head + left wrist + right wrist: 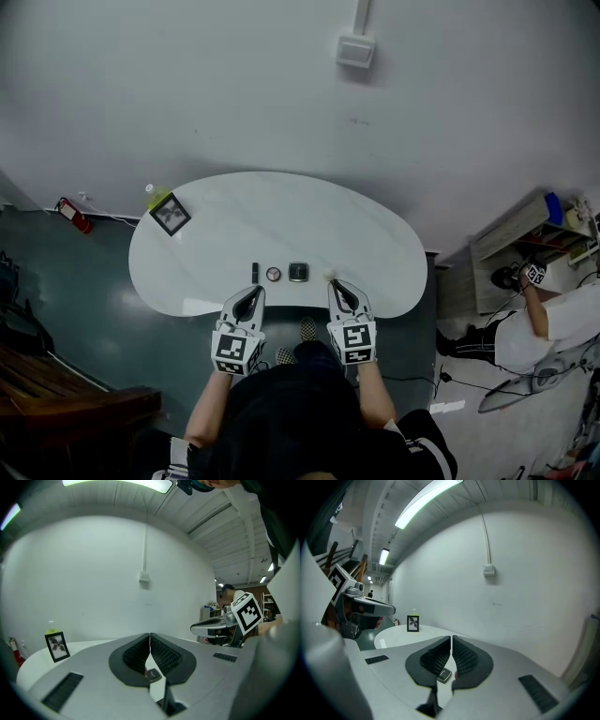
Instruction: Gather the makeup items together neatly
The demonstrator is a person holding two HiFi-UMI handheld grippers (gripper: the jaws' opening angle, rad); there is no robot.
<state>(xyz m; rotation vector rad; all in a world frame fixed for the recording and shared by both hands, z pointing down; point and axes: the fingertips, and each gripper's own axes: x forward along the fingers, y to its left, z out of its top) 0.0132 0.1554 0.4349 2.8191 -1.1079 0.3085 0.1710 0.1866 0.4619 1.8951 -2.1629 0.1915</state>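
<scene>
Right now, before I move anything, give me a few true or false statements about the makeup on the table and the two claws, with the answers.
1. The square black compact lies to the right of the small round compact on the white kidney-shaped table. True.
2. The black-framed picture stands at the table's right end. False: the black-framed picture stands near the table's left back edge.
3. The left claw and the right claw are both shut with nothing between their jaws. True.
4. The left claw holds the thin black tube. False: the thin black tube lies on the table just ahead of that claw.
</scene>
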